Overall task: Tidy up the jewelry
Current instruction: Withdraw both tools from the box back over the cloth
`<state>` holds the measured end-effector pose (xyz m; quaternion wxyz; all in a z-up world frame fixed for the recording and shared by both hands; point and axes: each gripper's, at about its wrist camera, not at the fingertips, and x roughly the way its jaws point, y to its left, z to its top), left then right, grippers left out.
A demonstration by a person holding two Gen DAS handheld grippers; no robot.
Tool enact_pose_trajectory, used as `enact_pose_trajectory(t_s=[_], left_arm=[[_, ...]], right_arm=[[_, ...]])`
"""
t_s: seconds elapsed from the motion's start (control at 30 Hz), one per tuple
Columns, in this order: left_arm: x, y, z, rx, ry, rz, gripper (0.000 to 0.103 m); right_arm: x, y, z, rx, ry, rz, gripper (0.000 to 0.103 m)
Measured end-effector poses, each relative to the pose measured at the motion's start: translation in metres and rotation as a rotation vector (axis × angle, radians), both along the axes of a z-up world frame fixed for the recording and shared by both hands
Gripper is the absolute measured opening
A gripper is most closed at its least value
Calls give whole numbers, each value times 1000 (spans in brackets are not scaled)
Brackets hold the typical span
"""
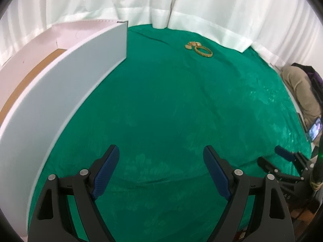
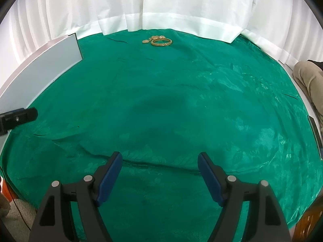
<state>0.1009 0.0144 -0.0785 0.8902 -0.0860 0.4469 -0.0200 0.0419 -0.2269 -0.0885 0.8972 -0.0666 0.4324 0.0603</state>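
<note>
White box stands at left of the frame, my left tongs and right tongs at the bottom gape wide and hold nothing, and the gold bangle with smaller jewelry touching it lies top centre on green cloth.

Both wrist views look steeply down along their tongs, sharing the green cloth and far bangle.

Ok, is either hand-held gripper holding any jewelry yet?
No. The left hand-held gripper and right hand-held gripper are open and empty; the gold bangle lies untouched on the green cloth.
</note>
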Motion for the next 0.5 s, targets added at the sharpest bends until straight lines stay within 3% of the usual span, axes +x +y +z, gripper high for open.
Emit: enact_pose_trajectory(t_s=[0.3, 0.5], left_arm=[[27, -7, 18, 9, -36, -18, 88], [69, -13, 29, -12, -34, -61, 89]], right_arm=[[6, -8, 0, 18, -11, -17, 79], [13, -20, -2, 48, -7, -25, 79]])
